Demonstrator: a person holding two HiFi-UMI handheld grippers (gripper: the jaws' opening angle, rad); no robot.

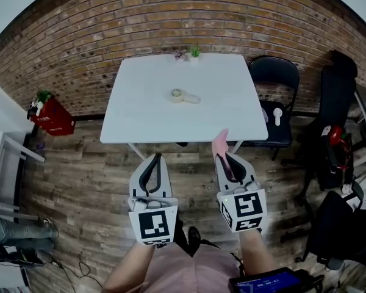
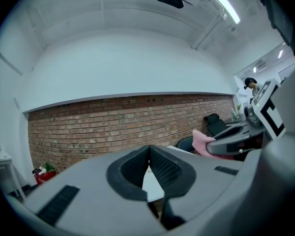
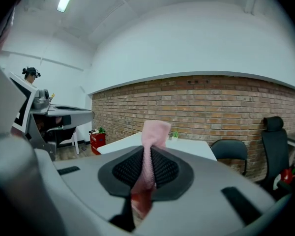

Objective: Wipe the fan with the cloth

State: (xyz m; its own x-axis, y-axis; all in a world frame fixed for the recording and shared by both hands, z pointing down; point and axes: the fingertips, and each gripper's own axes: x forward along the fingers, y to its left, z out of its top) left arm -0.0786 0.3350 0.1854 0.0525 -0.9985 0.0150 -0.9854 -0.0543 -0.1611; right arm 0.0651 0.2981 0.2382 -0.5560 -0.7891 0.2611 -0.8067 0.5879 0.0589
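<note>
Nearest you, your left gripper has its 2 jaws pressed together on nothing, your right gripper pinches the soft pink cloth upright, and beyond both, the small cream handheld fan lies mid-top on the square white table.

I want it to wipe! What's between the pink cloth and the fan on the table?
Only bare table, in the head view, between the fan and the cloth pinched in the right gripper.

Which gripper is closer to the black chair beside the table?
Right. The right gripper, shut on the pink cloth, is off the table corner beside the black chair; the left gripper is farther over.
</note>
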